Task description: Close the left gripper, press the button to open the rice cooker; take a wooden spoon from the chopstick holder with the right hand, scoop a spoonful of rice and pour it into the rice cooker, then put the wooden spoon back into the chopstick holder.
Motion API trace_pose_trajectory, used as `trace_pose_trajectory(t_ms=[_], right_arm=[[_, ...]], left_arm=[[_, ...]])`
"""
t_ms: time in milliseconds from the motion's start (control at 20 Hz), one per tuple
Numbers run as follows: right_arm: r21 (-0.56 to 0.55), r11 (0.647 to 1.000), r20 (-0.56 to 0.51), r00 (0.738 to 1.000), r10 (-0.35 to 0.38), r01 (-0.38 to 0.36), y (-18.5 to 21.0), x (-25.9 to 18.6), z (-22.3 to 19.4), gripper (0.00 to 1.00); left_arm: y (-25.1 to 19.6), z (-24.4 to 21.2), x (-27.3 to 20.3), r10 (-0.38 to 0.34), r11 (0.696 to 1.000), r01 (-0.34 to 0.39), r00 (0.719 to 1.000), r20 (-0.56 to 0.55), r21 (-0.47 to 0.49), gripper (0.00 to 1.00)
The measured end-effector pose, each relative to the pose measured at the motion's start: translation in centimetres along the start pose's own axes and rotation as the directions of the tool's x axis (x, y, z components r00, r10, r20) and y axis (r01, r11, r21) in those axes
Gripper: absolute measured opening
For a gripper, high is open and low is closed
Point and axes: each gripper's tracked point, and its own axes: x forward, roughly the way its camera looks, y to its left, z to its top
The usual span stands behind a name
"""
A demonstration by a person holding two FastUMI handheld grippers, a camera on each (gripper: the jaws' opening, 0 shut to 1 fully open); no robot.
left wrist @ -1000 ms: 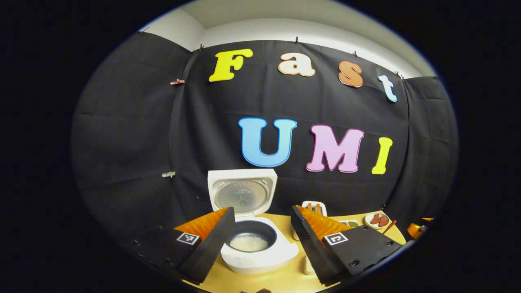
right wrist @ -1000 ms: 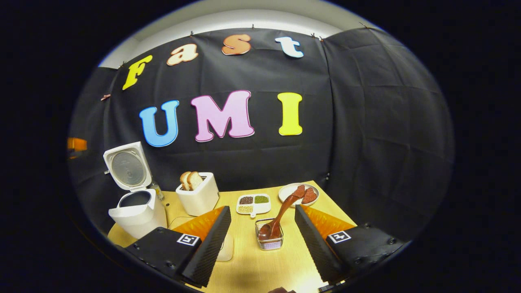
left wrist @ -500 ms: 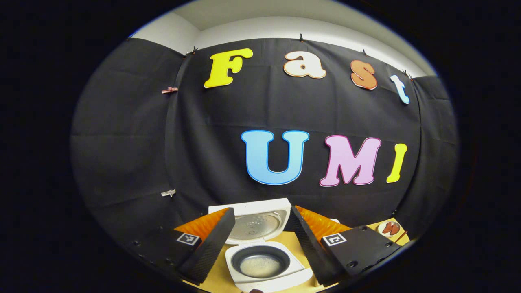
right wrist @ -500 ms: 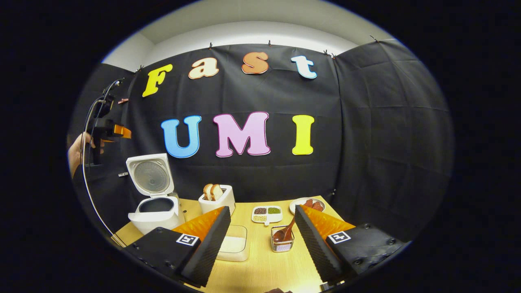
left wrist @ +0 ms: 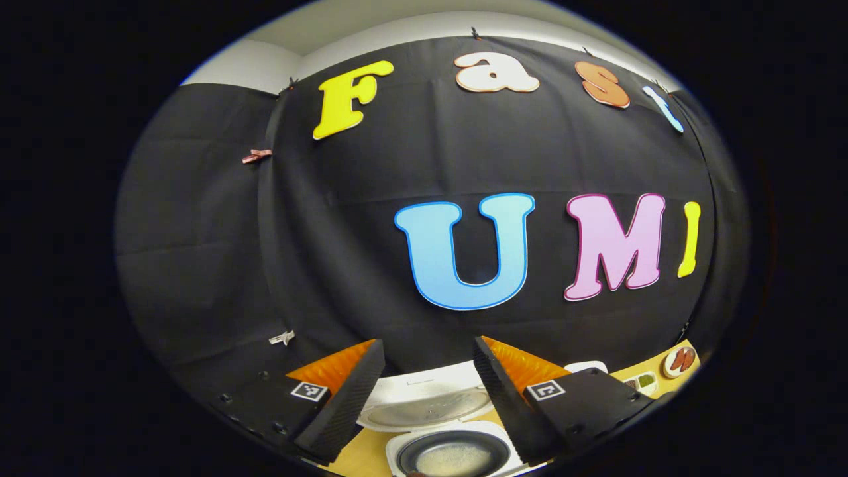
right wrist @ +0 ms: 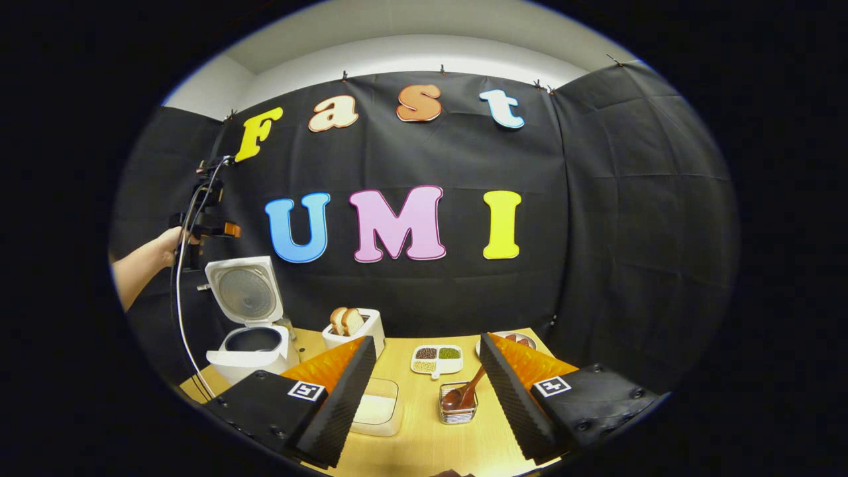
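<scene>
The white rice cooker (right wrist: 248, 348) stands at the table's left with its lid (right wrist: 244, 293) up. In the left gripper view the cooker's dark pot (left wrist: 454, 457) holds white rice, right below my open, empty left gripper (left wrist: 428, 344). A hand (right wrist: 159, 248) holds that left gripper (right wrist: 207, 224) high above the cooker. The brown wooden spoon (right wrist: 465, 393) leans in the small glass chopstick holder (right wrist: 457, 411). My right gripper (right wrist: 427, 341) is open and empty, set back from the holder, which shows between its fingers. A clear box of rice (right wrist: 375, 411) lies beside the left finger.
A white toaster (right wrist: 352, 329) with bread slices stands behind the rice box. A divided dish of beans (right wrist: 436, 358) and a plate (right wrist: 513, 340) sit farther back. A cable (right wrist: 180, 318) hangs from the left gripper down past the cooker.
The left gripper has gone up and forward over the open cooker, staying open. The right gripper has drawn back and up from the holder, where the spoon rests.
</scene>
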Motion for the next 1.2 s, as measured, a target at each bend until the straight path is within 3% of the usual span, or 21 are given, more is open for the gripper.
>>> trace_pose_trajectory(t_ms=[150, 400, 600, 650, 750, 1200], right_arm=[[-0.008, 1.000, -0.019, 1.000, 0.010, -0.010, 0.3, 0.5, -0.5, 0.98], [-0.013, 0.999, -0.059, 0.998, 0.034, -0.035, 1.1, 1.1, -1.8, 0.98], [0.002, 0.999, -0.078, 0.996, 0.043, -0.043, 1.4, 1.5, -2.7, 0.98], [0.007, 0.999, -0.085, 0.995, 0.050, -0.050, 1.7, 1.5, -3.0, 0.99], [0.008, 0.998, -0.089, 0.994, 0.057, -0.057, 1.7, 1.7, -3.2, 0.98], [0.064, 0.992, -0.130, 0.985, 0.115, -0.107, 2.9, 1.0, -5.6, 0.99]], left_arm=[[-0.1, -2.6, 3.1, -0.009, 0.998, 0.008, 1.000, -0.029, -0.054, 0.95], [1.7, -3.0, 6.6, 0.006, 0.993, -0.006, 1.000, 0.004, -0.119, 0.95], [1.7, -6.5, 7.5, 0.023, 0.988, -0.039, 0.994, -0.104, -0.152, 0.94], [1.7, -5.7, 6.9, 0.031, 0.987, -0.044, 0.996, -0.086, -0.155, 1.00], [1.5, -6.7, 6.7, 0.038, 0.986, -0.060, 0.990, -0.137, -0.155, 0.96], [-1.7, -10.8, -1.5, 0.023, 0.980, -0.081, 0.953, -0.302, -0.180, 0.99]])
